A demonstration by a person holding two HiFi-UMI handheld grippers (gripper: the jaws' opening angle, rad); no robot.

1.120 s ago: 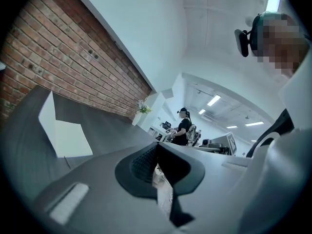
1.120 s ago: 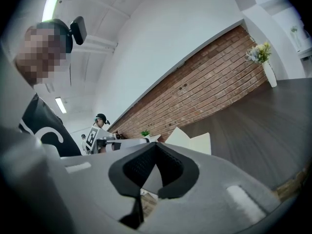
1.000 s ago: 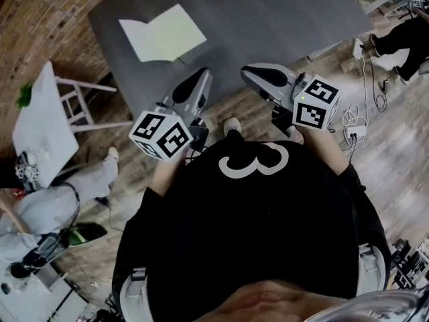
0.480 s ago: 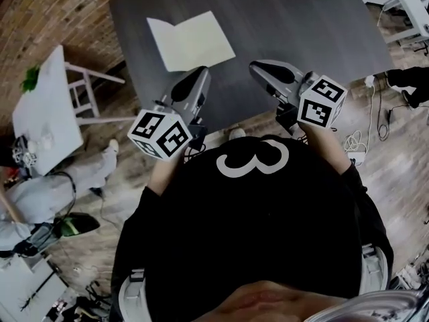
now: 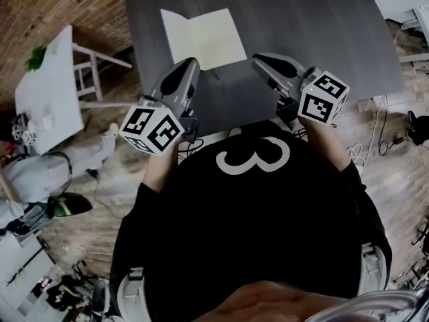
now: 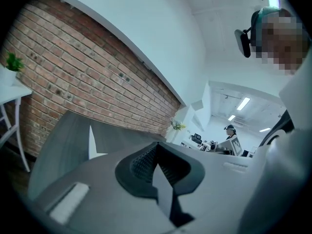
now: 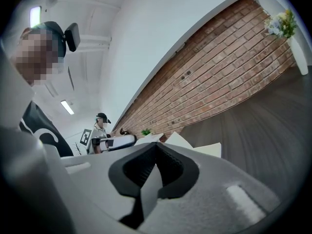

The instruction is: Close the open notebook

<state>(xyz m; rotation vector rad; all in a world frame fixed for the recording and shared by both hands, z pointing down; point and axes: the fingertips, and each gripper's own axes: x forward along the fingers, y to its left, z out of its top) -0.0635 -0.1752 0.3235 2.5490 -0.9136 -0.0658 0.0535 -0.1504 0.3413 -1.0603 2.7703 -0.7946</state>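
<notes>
The person's black shirt (image 5: pixel 248 233) fills the lower frame; above it the left gripper (image 5: pixel 190 64) and right gripper (image 5: pixel 259 60) reach over the dark table (image 5: pixel 322 25), each with jaws pressed together on nothing; just beyond their tips, at upper centre, the notebook (image 5: pixel 203 37) lies open, its spread running left to right, spine near to far, slightly tilted.
</notes>
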